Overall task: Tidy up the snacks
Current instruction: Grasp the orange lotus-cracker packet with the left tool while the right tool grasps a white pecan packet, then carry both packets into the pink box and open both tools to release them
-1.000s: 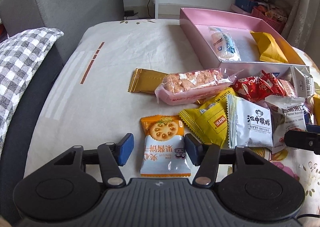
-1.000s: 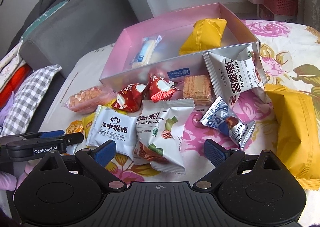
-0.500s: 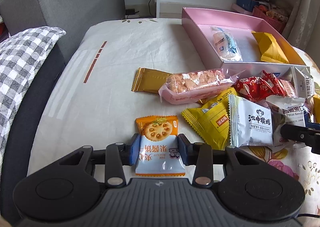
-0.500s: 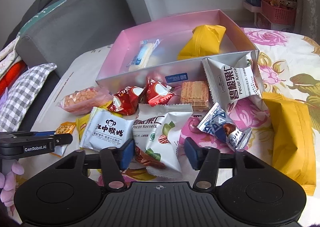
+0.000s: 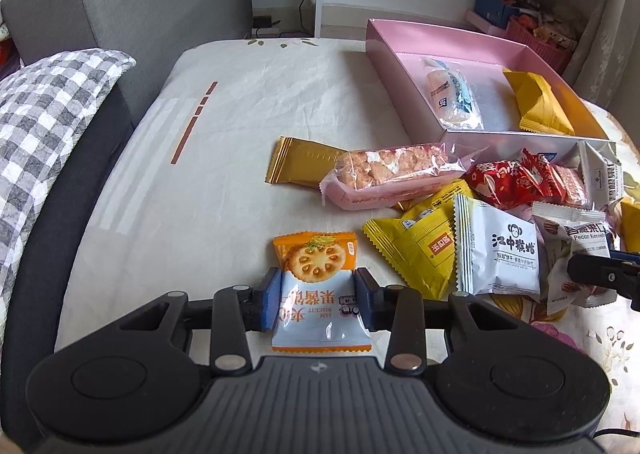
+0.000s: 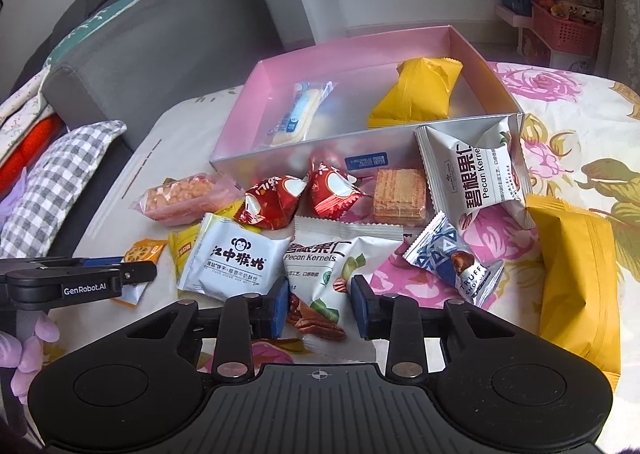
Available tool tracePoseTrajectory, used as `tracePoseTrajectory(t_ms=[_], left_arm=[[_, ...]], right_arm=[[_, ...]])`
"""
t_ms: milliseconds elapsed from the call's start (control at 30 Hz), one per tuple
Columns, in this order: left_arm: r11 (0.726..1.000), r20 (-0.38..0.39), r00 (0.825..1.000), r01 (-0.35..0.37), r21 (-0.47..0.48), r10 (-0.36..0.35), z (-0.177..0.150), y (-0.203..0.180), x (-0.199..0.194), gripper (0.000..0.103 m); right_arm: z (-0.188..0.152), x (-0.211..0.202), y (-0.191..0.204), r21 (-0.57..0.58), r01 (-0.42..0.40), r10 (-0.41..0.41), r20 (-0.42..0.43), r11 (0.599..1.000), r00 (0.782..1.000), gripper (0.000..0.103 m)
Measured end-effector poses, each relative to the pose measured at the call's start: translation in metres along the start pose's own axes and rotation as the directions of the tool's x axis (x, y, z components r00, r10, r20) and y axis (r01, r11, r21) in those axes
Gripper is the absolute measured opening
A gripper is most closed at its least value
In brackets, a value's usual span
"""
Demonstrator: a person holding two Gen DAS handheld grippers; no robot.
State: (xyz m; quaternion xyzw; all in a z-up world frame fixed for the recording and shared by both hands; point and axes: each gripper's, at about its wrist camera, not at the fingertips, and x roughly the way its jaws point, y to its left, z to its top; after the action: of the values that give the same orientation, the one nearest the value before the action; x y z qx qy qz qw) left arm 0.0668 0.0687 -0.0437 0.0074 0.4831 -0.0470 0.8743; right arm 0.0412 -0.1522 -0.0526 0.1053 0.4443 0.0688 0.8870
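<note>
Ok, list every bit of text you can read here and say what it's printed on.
"GenRobot.AI": side of the left tongs.
"Pecan Kernels": pecan pack in the right tongs.
"Pecan Kerne", cut off: second pecan pack by the box.
"TRUFF", cut off: truffle pack.
"JAM BISCUIT", upside down: biscuit pack in the left tongs.
Chinese characters: monkey pack.
Blue box sticker: too small.
</note>
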Motion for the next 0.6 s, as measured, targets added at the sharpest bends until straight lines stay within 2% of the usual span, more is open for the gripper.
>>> tracePoseTrajectory(t_ms=[133,600], left_arm=[[1.0,0.004,1.0,0.007,-0.004,-0.007,0.0,0.0,-0.004,0.036],[0.999,0.03,0.998,0.05,-0.015,-0.05,0.005,-0.001,-0.02,0.036]], right_arm=[[0.001,-0.004,0.0,-0.003,-0.005,0.005,-0.001,1.0,1.0,0.028],[0.008,-0.023,-0.003,0.014,-0.029,0.029,0.0,0.999,1.0,0.027]])
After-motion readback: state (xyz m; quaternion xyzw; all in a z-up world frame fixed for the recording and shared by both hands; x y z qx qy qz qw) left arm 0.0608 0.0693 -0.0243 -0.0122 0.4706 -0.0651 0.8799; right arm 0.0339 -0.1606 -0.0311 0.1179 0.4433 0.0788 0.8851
